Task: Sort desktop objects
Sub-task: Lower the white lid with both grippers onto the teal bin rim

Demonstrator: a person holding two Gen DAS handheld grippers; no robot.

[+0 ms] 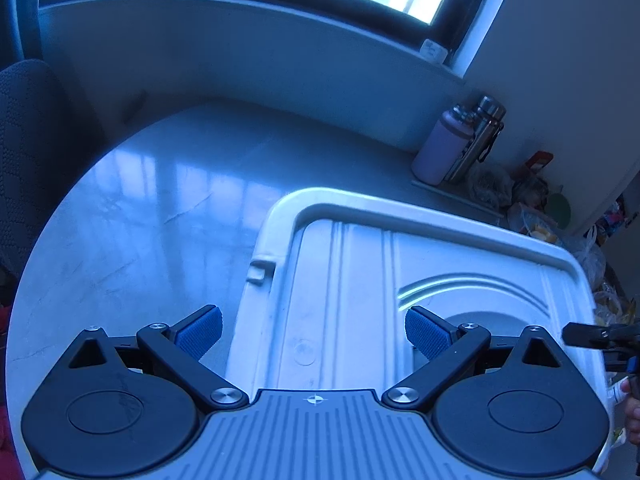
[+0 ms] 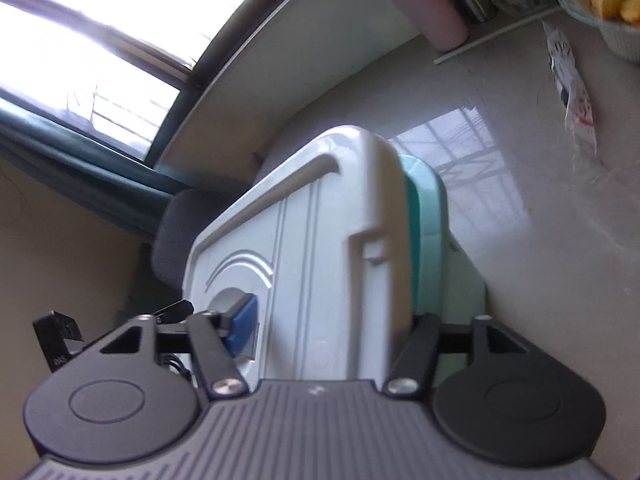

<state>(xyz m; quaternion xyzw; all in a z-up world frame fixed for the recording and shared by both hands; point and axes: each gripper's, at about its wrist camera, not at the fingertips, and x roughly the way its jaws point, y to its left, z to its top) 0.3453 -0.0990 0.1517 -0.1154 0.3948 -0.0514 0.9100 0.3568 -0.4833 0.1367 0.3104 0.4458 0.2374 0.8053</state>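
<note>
In the left wrist view, the left gripper (image 1: 313,332) hovers with its blue-padded fingers (image 1: 199,332) spread wide and nothing between them. Its left pad is over the bare grey table (image 1: 132,208) and its right pad over the white lid (image 1: 432,280), which fills the lower right of the frame. That lid is moulded rigid plastic with raised ribs, a rounded rim and a small latch tab (image 1: 258,270) on its left edge. It looks stiff and smooth, so likely slippery on the flat faces and easier to hold at the rim or near the tab. In the right wrist view the same white lid (image 2: 320,248) sits in the middle of the frame on a teal storage box (image 2: 436,216) standing on the table (image 2: 520,160). The right gripper (image 2: 324,324) straddles the lid's near edge, one blue pad (image 2: 242,330) lying against the lid's top face at lower left, the other finger hidden behind the rim at lower right. The fingers seem to be gripping the lid edge, though full contact on the hidden side cannot be confirmed. The box's contents are not visible, so its weight is uncertain; the lid alone should be light. At the upper right stand a pink bottle (image 2: 430,8) and a bowl of yellow fruit (image 2: 608,0), well apart from the box.
</note>
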